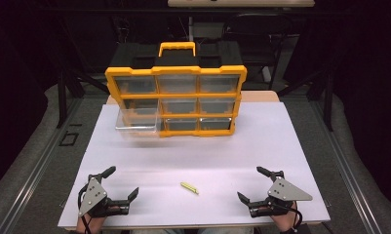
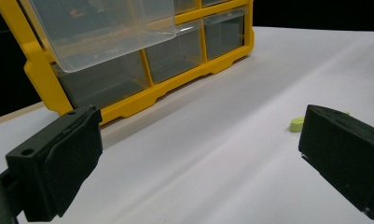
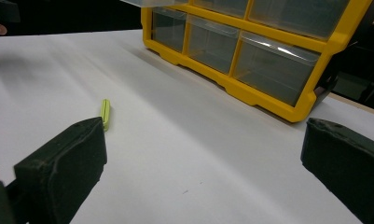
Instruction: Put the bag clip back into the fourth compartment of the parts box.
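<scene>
White table (image 1: 261, 146) is carrying a yellow drawer cabinet (image 1: 176, 100) at the back, one clear drawer (image 1: 137, 122) sticking out. Left gripper (image 1: 121, 183) and right gripper (image 1: 249, 184) are both gaping wide, holding nothing, flanking a small yellow-green stick (image 1: 189, 187) lying between them.

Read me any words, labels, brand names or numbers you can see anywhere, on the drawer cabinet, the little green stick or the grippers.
None can be read: the yellow drawer cabinet, its pulled-out clear drawer, the green stick and the white table all look unmarked.
</scene>
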Demonstrator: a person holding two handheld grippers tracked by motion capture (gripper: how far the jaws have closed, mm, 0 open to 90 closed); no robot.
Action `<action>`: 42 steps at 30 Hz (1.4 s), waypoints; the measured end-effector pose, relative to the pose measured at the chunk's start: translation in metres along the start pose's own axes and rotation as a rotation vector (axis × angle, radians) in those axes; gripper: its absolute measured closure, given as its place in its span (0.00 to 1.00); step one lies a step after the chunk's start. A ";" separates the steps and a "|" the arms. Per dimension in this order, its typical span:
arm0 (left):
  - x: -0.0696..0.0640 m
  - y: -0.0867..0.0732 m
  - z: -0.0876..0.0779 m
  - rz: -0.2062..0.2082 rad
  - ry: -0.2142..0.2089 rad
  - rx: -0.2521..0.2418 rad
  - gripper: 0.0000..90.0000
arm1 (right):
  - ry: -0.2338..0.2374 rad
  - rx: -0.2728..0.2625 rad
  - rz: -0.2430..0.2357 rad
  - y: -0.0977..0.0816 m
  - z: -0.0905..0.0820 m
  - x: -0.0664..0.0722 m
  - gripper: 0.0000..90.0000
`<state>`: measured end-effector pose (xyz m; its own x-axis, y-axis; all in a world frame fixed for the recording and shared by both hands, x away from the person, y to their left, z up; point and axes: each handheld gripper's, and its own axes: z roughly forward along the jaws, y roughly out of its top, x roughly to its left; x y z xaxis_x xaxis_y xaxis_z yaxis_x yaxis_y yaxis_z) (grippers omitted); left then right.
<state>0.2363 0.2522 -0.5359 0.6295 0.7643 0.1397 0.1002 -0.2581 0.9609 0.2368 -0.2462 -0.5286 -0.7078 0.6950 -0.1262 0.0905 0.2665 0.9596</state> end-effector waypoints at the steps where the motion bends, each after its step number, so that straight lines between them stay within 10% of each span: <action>1: 0.000 0.000 0.000 -0.001 0.001 0.000 0.00 | 0.001 0.002 -0.001 0.000 0.000 0.000 0.00; 42: -0.001 0.001 -0.001 0.008 -0.011 0.019 0.00 | 0.093 0.098 0.005 0.023 0.042 0.029 0.00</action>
<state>0.2353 0.2520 -0.5353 0.6387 0.7558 0.1442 0.1098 -0.2750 0.9552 0.2479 -0.1920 -0.5207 -0.7689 0.6325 -0.0930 0.1590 0.3301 0.9304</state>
